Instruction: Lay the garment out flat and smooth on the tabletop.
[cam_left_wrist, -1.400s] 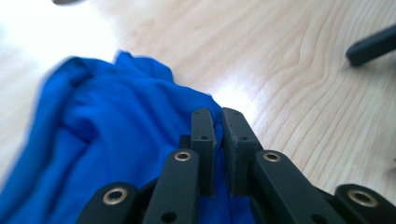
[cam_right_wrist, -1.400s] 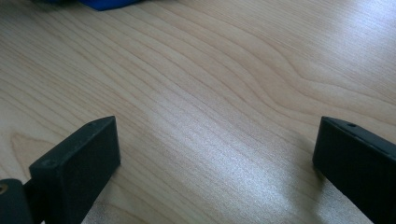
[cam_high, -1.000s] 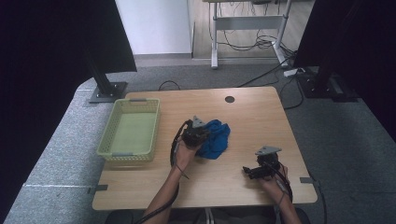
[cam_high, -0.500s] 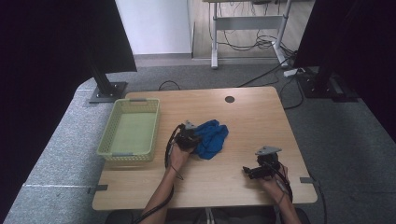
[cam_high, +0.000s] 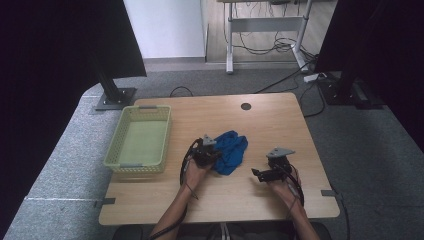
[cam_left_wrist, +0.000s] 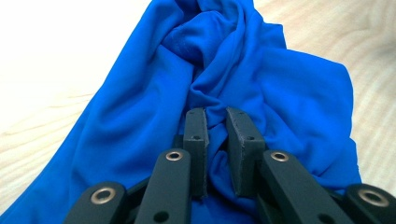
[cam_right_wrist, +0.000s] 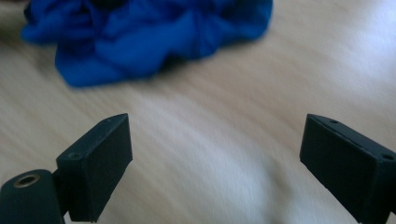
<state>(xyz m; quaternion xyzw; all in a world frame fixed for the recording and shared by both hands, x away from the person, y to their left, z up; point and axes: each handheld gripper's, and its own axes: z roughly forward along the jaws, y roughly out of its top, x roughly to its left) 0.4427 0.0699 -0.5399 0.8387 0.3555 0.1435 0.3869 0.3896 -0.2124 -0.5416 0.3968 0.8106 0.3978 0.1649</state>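
A crumpled blue cloth (cam_high: 232, 150) lies at the middle of the wooden table (cam_high: 270, 125). At its left edge my left gripper (cam_high: 215, 156) is shut on a raised fold. In the left gripper view the two pads (cam_left_wrist: 196, 130) pinch that fold of the cloth (cam_left_wrist: 280, 93), with my left gripper (cam_left_wrist: 216, 114) low over the heap. My right gripper (cam_high: 256, 173) hovers right of the cloth, pointing left toward it. Its jaws have just been closing a little but still stand wide. My right gripper (cam_right_wrist: 217, 123) has only bare wood between its pads, and the cloth (cam_right_wrist: 140, 37) lies beyond them.
A light green mesh basket (cam_high: 120, 145) stands on the left part of the table with nothing in it. A dark round cable hole (cam_high: 245, 106) sits near the far edge. Black stands flank the table on the grey carpet.
My left gripper has sunk toward the table with the cloth fold in it, and the cloth has settled lower. My right gripper has shifted a little left, toward the cloth.
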